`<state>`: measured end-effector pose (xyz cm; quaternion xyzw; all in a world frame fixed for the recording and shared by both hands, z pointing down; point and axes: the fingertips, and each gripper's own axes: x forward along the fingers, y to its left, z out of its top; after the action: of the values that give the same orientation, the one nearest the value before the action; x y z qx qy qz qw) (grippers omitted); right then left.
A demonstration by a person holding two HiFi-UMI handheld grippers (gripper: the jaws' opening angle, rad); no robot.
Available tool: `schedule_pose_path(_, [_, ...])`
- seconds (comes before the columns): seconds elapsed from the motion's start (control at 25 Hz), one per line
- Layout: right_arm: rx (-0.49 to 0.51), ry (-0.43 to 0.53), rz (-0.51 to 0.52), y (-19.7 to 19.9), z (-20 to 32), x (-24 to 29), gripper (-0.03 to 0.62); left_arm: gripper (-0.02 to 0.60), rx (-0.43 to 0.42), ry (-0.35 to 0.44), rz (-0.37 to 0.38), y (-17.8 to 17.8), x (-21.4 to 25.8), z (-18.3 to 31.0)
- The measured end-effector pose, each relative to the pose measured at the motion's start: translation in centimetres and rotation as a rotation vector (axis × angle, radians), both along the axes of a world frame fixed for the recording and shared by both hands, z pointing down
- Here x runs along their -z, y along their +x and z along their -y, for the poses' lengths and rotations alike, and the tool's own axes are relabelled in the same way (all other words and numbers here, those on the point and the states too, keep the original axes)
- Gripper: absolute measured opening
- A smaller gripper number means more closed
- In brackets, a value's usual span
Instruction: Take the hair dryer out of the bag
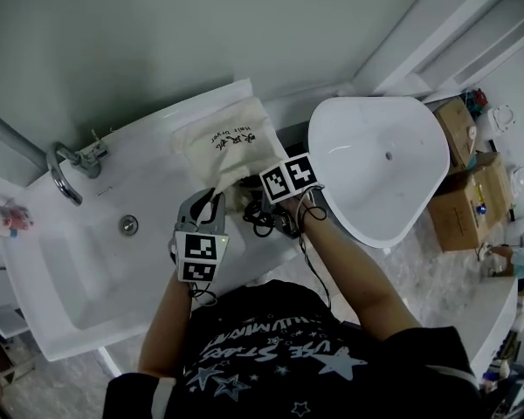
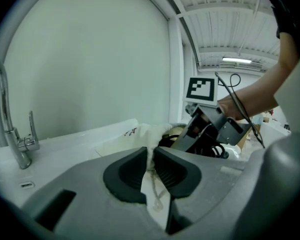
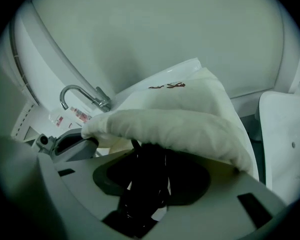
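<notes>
A cream cloth bag [image 1: 231, 142] with dark print lies on the white counter [image 1: 148, 147], its mouth toward me. My left gripper [image 1: 211, 197] is shut on the bag's near edge; in the left gripper view the cloth and drawstring [image 2: 151, 176] are pinched between the dark pads. At the bag's mouth, my right gripper [image 1: 255, 209] is shut on the black hair dryer [image 3: 145, 184] and its looped cord [image 1: 264, 221]. The lifted rim of the bag [image 3: 190, 114] arches over the dryer, which hides most of it. The left gripper view shows the right gripper [image 2: 205, 129] reaching in from the right.
A chrome faucet [image 1: 65, 168] and a sink basin [image 1: 79, 269] lie left of the bag. A white bowl-shaped fixture [image 1: 384, 164] stands close on the right, with cardboard boxes [image 1: 458, 199] beyond it. A wall runs right behind the counter.
</notes>
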<state>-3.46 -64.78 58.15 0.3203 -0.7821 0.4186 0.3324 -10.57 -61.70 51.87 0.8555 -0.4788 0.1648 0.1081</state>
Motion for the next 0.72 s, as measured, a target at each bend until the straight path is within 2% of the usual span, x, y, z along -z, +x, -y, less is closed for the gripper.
schedule_pose_path(0.28, [0.083,-0.007,0.059,0.2,-3.7,2.5,0.184,0.061,0.043,0.011,0.019,0.0,0.4,-0.3])
schedule_pose_path(0.44, [0.176,-0.025,0.093,-0.1,-6.5,3.6,0.184,0.061,0.078,0.016,0.029,0.0,0.8,-0.6])
schedule_pose_path(0.56, [0.240,-0.035,0.099,0.0,-8.5,4.0,0.184,0.061,0.100,0.021,0.038,0.1,1.2,-0.8])
schedule_pose_path(0.72, [0.279,-0.044,0.095,1.1,-10.4,4.5,0.184,0.061,0.124,0.015,0.049,-0.3,1.6,-1.1])
